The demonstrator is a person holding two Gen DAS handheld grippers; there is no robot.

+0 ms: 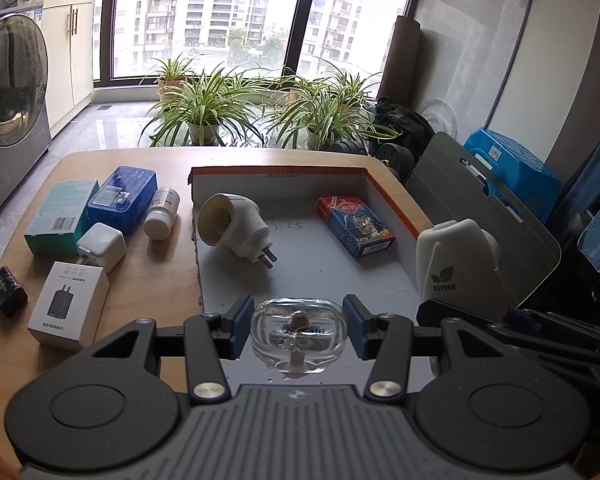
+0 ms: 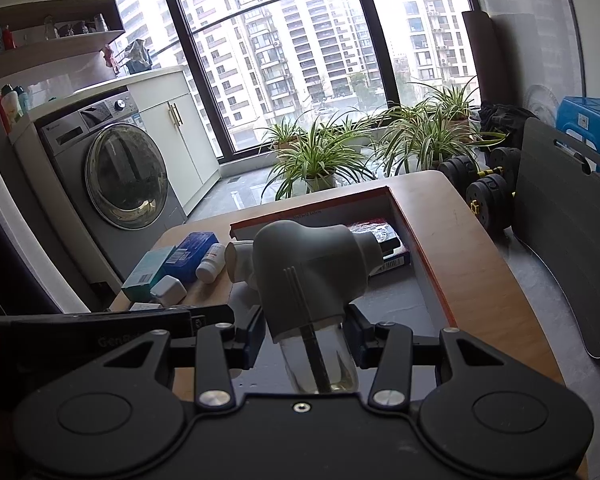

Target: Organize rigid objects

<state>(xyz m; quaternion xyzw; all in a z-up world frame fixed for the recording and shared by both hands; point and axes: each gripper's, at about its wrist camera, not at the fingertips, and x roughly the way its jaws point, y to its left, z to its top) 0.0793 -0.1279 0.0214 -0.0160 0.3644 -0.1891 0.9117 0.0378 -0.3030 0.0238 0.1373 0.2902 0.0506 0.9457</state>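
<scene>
I hold a clear bottle (image 1: pixel 298 334) loosely between my left gripper (image 1: pixel 298 330) pads and a mosquito-repellent vaporizer (image 2: pixel 314 276) in the right gripper (image 2: pixel 306 334), so next I lower both into the shallow box (image 1: pixel 396 204).

**Colours, both views**

Tray (image 1: pixel 392 204): orange rim, grey floor. Card pack (image 1: pixel 354 225): red and blue print. Plug (image 1: pixel 236 224): white. Bottle (image 1: pixel 162 214): white. Case (image 1: pixel 122 200): blue. Box (image 1: pixel 62 216): teal. Table (image 1: pixel 152 280): light wood. Vaporizer (image 2: pixel 312 272): white, green leaf logo.
</scene>
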